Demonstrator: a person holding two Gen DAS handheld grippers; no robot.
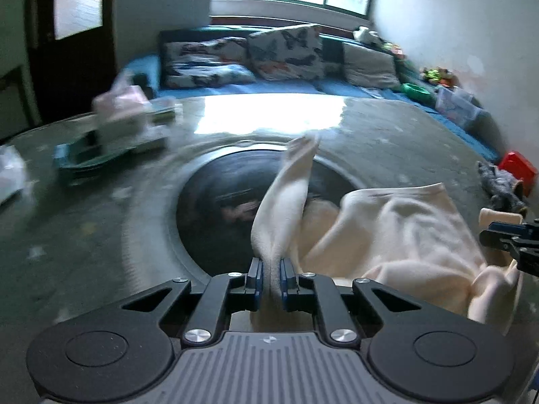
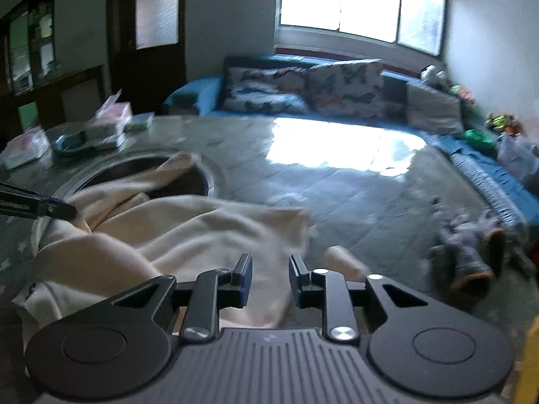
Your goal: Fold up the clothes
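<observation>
Left claw (image 1: 271,277) clenched on a narrow strip of the cream garment (image 1: 404,235), likely a sleeve (image 1: 286,195), running straight out from the pads toward the round dark inset (image 1: 215,202) in the bench (image 1: 101,235). Right claw (image 2: 267,277) released, jaws apart with nothing pinched, poised just above the near edge of the same garment (image 2: 188,232). Bulk of the cloth spread to the right of the left claw and to the left of the right one, so between the two, rumpled, far end draped over the inset's rim. Long axis of the gripped strip roughly away from the left claw; left hand therefore the working one, probably for drawing that strip inward across the body. Nearest free edge for the right claw directly beneath it. Further off on the bench: a grey crumpled cloth (image 2: 468,252) well to the right, boxes and a teal tray (image 1: 87,161) well to the left, neither in the way. Beyond, a blue sofa (image 2: 337,114) with cushions under a bright window (image 2: 353,3).
</observation>
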